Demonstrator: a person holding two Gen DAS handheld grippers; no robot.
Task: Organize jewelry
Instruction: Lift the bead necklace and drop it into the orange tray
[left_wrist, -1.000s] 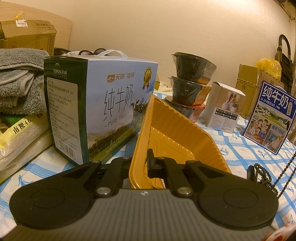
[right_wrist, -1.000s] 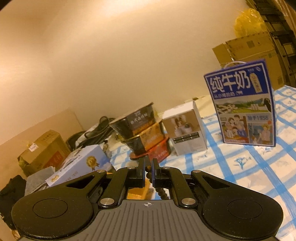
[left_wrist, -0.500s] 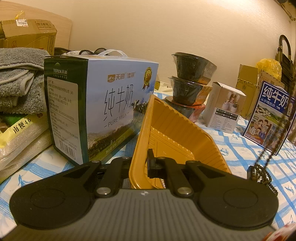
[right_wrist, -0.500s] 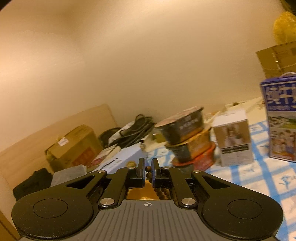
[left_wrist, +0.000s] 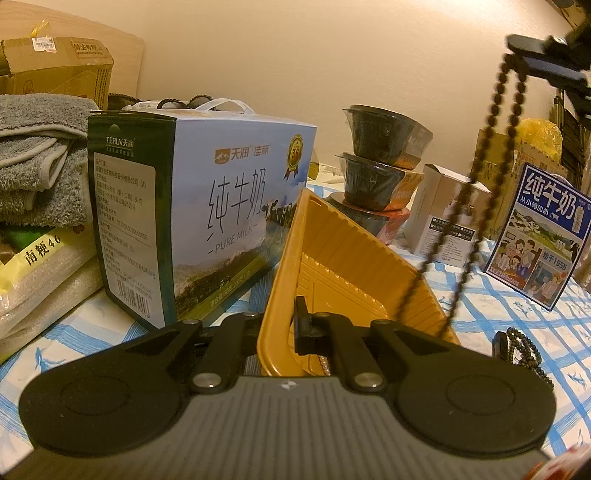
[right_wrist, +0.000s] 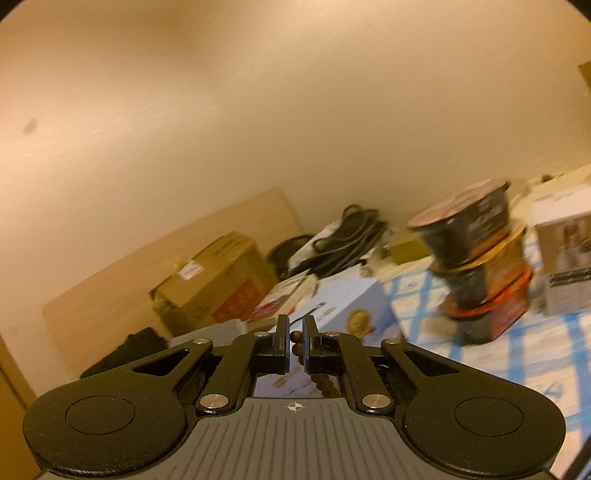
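- Left gripper (left_wrist: 286, 325) clamps the near rim of the yellow tray (left_wrist: 332, 258); tray sits tipped up on one edge, open side toward 3 o'clock, probably so beads can drop in from that side.
- Right gripper (right_wrist: 294, 349) pinches a bead necklace (left_wrist: 476, 177); brown beads show in the narrow gap between its blue pads; in the left wrist view it enters at 1 o'clock, high above the cloth, loop hanging free.
- Necklace's lower end drapes across the tray's far rim at 3 o'clock of the left gripper; whether it touches the tray floor or only passes in front, cannot tell.
- Held high, by my reading, so the whole strand clears the table and can be lowered in without snagging.
- Second bead string (left_wrist: 524, 347) lies on the checked tablecloth (left_wrist: 498, 306) at 4 o'clock, just beside the tray; partly cut off by the gripper body.
- Milk carton (left_wrist: 207, 218) at 11 o'clock stands close behind the tray; stacked noodle bowls (left_wrist: 384, 162) at 1 o'clock.
- Tray's floor near the gripper is hidden; a few pale beads seem to peek out there, too small to confirm.
- Right wrist view is smeared; the tray does not show in it.
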